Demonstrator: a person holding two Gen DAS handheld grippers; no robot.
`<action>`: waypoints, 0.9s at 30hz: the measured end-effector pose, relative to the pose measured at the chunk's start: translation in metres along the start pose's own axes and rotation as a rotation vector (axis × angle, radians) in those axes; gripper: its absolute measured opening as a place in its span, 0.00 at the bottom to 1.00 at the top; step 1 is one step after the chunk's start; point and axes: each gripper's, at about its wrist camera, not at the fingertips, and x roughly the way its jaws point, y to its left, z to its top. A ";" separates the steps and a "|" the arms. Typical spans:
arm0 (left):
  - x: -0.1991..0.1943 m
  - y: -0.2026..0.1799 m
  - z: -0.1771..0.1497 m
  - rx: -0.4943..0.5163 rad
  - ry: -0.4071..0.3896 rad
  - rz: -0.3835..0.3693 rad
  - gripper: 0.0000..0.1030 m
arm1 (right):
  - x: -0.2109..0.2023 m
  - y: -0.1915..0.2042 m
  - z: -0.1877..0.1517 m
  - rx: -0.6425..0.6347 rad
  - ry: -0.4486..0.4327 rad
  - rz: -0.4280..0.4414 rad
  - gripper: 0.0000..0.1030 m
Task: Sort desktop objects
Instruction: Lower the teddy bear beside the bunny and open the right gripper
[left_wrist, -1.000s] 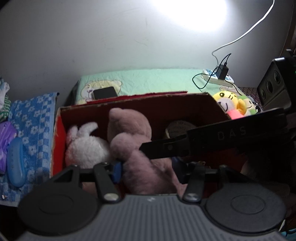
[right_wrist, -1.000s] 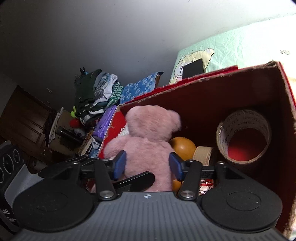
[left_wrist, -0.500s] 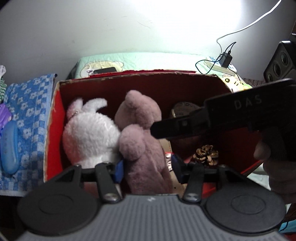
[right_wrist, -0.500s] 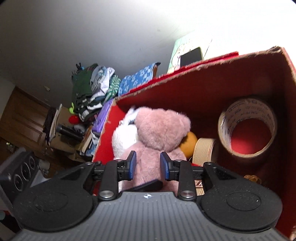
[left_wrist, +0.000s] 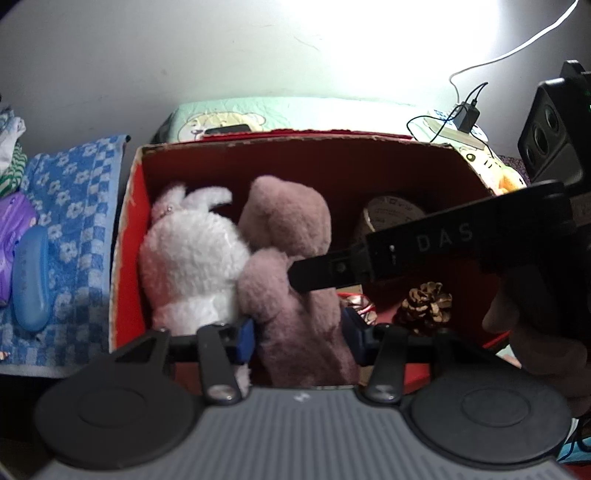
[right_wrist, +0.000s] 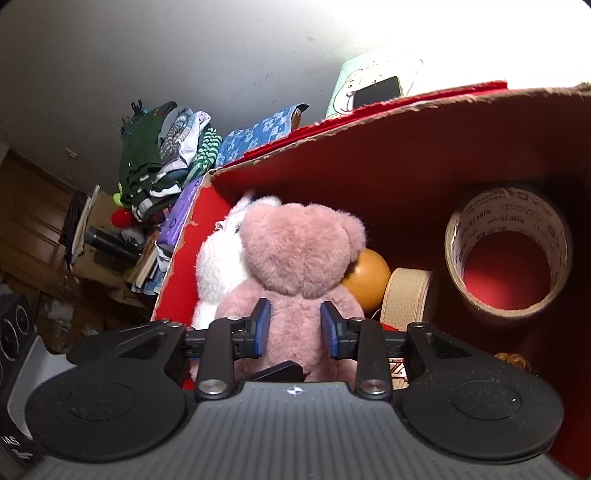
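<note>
Compared with half a second ago, the pads of the right gripper (right_wrist: 295, 330) stand wider apart, and they sit on both sides of the back of the fluffy pink teddy bear (right_wrist: 295, 273); whether they press the fur or only touch it, I cannot tell. One second ago they were wider than now. The left gripper (left_wrist: 298, 338) has stayed open around the lower body of the same bear, its blue pads beside the fur, and the view into the box is almost as before, only a little closer. The bear sits upright inside the red cardboard box (left_wrist: 369, 162) with raw torn edges, and it leans against the woolly white plush rabbit (left_wrist: 192, 254) at the left wall. To the right of the bear lie a smooth orange ball (right_wrist: 367, 278), a cream leather-like roll with stitching (right_wrist: 406, 299), a wide printed ring of brown packing tape (right_wrist: 509, 254) and a scaly brown pine cone (left_wrist: 426, 306). Outside the box, on its left, a glossy blue oval case (left_wrist: 31, 277) rests on a blue checked towel with flowers (left_wrist: 77, 192).
</note>
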 end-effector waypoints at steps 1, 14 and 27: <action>0.000 0.000 0.001 -0.002 0.003 0.006 0.49 | -0.001 -0.001 0.001 0.004 0.000 0.002 0.32; 0.006 -0.010 0.010 -0.019 0.050 0.069 0.49 | -0.017 -0.005 0.000 0.035 -0.037 0.009 0.33; 0.002 -0.023 0.009 -0.010 0.060 0.110 0.58 | -0.020 -0.005 -0.010 0.038 -0.040 -0.026 0.33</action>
